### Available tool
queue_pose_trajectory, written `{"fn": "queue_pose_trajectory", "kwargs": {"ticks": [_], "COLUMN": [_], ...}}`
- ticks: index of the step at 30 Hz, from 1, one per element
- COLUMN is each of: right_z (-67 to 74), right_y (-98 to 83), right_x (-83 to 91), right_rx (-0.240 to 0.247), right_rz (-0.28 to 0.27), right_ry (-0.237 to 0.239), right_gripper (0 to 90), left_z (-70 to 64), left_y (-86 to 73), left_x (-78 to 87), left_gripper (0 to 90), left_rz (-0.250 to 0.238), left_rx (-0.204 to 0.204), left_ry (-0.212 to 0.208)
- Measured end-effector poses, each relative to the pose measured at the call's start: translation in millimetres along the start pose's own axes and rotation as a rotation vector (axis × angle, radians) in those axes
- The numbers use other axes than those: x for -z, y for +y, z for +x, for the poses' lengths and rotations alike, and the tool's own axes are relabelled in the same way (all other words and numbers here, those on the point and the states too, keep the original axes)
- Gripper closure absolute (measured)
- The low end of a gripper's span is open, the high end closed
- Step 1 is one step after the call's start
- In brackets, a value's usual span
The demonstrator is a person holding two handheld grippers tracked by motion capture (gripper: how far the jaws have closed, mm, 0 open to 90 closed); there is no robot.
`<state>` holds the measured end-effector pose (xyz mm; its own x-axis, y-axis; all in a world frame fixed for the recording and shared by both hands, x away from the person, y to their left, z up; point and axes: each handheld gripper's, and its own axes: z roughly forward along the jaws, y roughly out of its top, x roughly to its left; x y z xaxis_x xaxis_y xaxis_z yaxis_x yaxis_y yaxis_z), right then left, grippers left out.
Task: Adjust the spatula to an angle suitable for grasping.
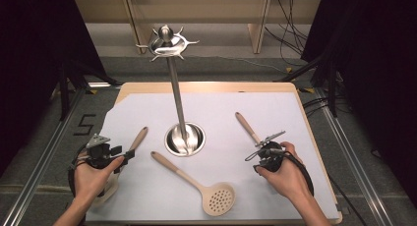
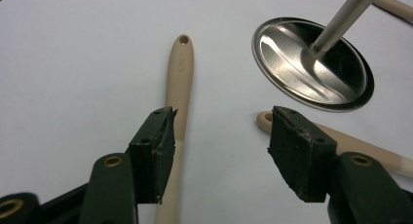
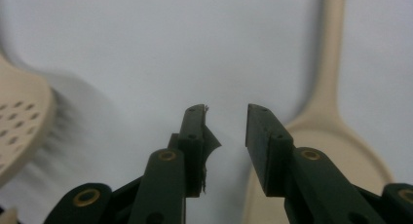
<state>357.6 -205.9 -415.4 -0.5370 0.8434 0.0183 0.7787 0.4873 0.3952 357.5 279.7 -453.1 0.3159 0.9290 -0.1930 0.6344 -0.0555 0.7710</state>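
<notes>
left gripper [image 2: 221,136]: jaws standing wide apart with nothing pressed between them; the left pad is hovering at the edge of a beige handle, the right pad well off it
left spoon [image 2: 178,83]: lying flat on the white sheet, handle running up from under the left jaw to its hanging hole; in the high view [image 1: 138,137] the handle tip is pointing toward the stand, the bowl end hidden under the hand
right gripper [image 3: 228,141]: jaws standing partly apart, gripping nothing; bare sheet is showing in the gap
right spoon [image 3: 325,112]: lying just beside the right jaw, bowl near the gripper, handle running away up the view; not between the pads
skimmer [image 1: 196,183]: resting between the two hands, perforated head toward the person, touched by neither gripper
stand [image 1: 177,96]: upright steel pole on a round base at mid-table, hooks at the top all bare
table sheet [image 1: 275,113]: carrying all three utensils flat
step in hand: judging by the bare hooks, both grippers are lining up on their spoons; no pick yet made
next move: the left gripper is needing to shift sideways until the handle sits centred, then close; the right is needing the same toward its spoon; each hole then has to meet a hook
</notes>
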Motion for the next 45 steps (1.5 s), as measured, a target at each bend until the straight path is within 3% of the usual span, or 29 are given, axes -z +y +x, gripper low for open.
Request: {"fn": "queue_pose_trajectory", "kwargs": {"ticks": [2, 7, 8, 9, 12, 16, 17, 18, 19, 20, 22, 27, 31, 32, 35, 37, 44, 45], "right_z": [-6.8, -25.6, -29.1, -30.9, -40.1, -50.1, -56.5, -56.1, -57.6, -58.3, -57.3, -64.3, -65.2, -67.0, -68.0, -70.9, -72.7, -71.1], "right_y": [3.5, 8.6, 8.9, 10.3, 14.4, 20.8, 24.5, 26.8, 28.5, 31.1, 37.1, 51.2, 54.7, 54.7, 55.8, 56.5, 67.2, 69.4], "right_x": [-2.9, -6.6, -6.8, -6.3, -6.3, -7.9, -11.2, -12.0, -12.8, -13.2, -16.3, -33.0, -43.0, -46.9, -57.2, -62.1, -66.7, -66.2], "right_rx": [-0.029, -0.036, -0.028, -0.071, -0.087, -0.102, -0.084, -0.101, -0.074, -0.06, -0.083, -0.048, -0.083, -0.062, -0.076, -0.057, -0.051, -0.08], "right_rz": [0.023, 0.048, 0.053, 0.079, 0.109, 0.153, 0.168, 0.191, 0.207, 0.207, 0.195, 0.22, 0.22, 0.216, 0.23, 0.231, 0.284, 0.296], "right_ry": [-0.015, -0.063, -0.063, -0.061, -0.076, -0.073, -0.072, -0.079, -0.082, -0.078, -0.076, -0.056, -0.083, -0.079, -0.076, -0.077, -0.055, -0.045], "right_gripper": [70.7, 70.5, 70.1, 69.7, 68.2, 66.4, 63.7, 62.9, 62.8, 62.9, 63.2, 62.9, 60.5, 60.0, 59.7, 59.7, 68.5, 70.8], "left_z": [-2.3, -7.6, -8.9, -9.9, -10.7, -8.5, -8.7, -8.6, -8.7, -8.7, -9.6, -12.7, -11.6, -11.0, -10.3, -9.4, -9.9, -9.3], "left_y": [0.6, 3.6, 4.4, 4.6, 1.3, -0.1, -0.4, -0.4, -0.2, -0.2, 0.6, 0.3, 0.8, 0.9, 0.0, -0.5, -1.2, -1.2], "left_x": [-1.5, -3.6, -4.5, -5.0, -5.2, -0.5, 1.3, 1.6, 1.7, 1.7, 0.8, 0.0, 1.0, 1.1, 1.9, 2.7, 3.9, 3.4], "left_gripper": [42.6, 44.3, 44.8, 45.4, 46.5, 46.6, 46.5, 46.5, 46.5, 46.6, 46.9, 47.1, 47.1, 47.1, 47.3, 47.3, 47.2, 47.3], "left_rz": [-0.006, -0.013, -0.008, -0.004, -0.009, -0.021, -0.023, -0.022, -0.022, -0.022, -0.02, -0.022, -0.029, -0.028, -0.032, -0.035, -0.034, -0.029], "left_rx": [0.005, 0.0, -0.009, -0.017, -0.023, -0.012, -0.012, -0.013, -0.012, -0.012, -0.014, -0.013, -0.002, -0.004, -0.003, 0.002, -0.005, -0.009], "left_ry": [-0.006, -0.023, -0.038, -0.044, -0.064, -0.063, -0.054, -0.054, -0.055, -0.055, -0.062, -0.072, -0.059, -0.055, -0.062, -0.062, -0.059, -0.063]}}
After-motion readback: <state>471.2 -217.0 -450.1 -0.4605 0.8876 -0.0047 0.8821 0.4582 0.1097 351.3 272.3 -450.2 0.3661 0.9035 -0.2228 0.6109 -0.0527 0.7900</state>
